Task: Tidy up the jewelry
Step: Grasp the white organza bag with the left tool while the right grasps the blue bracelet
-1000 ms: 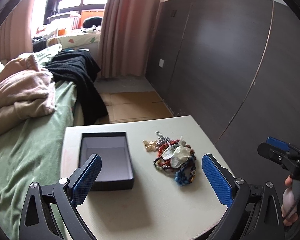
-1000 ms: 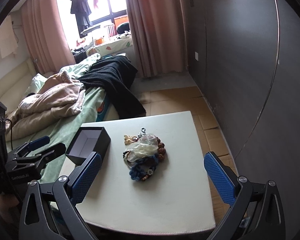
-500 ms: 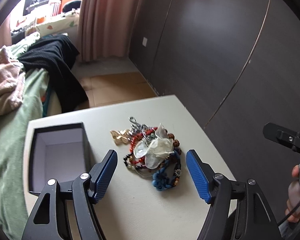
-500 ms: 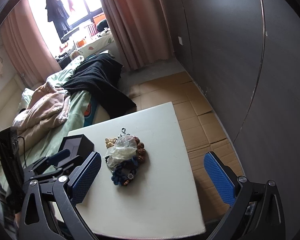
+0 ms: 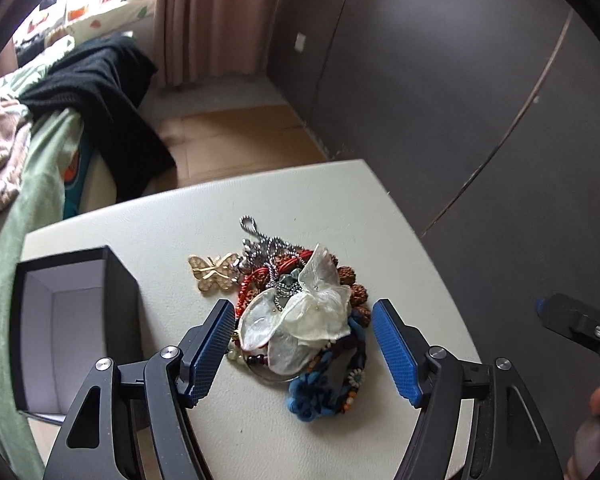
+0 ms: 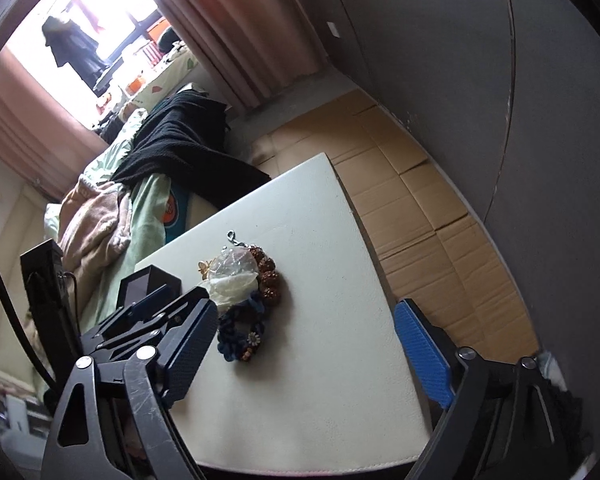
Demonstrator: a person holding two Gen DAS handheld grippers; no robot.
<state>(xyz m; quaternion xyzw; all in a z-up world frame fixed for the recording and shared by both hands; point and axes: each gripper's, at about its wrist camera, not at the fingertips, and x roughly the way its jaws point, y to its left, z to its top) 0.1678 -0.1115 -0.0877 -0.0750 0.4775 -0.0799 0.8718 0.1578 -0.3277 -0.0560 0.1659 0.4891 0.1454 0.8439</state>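
- Left wrist view: the left tongs (image 5: 304,350) are seen spread apart, straddling the jewelry pile (image 5: 300,312) on the worktop (image 5: 332,200); nothing is clamped. The open black box (image 5: 72,320) stands just left of the pile. The pile is judged light, loose and tangled: beads and ball chain are likely to slip and trail, and the pale shell-like flower (image 5: 308,312) on top looks brittle. Hold is best taken on the thicker bead strands, not the petals. Pieces beneath the flower are hidden.
- Right wrist view: the right tongs (image 6: 304,354) are held wide apart and empty, near the worktop's front edge, apart from the pile. The box is largely covered by the left tongs' frame, and the small gold butterfly (image 6: 204,267) is hard to make out.
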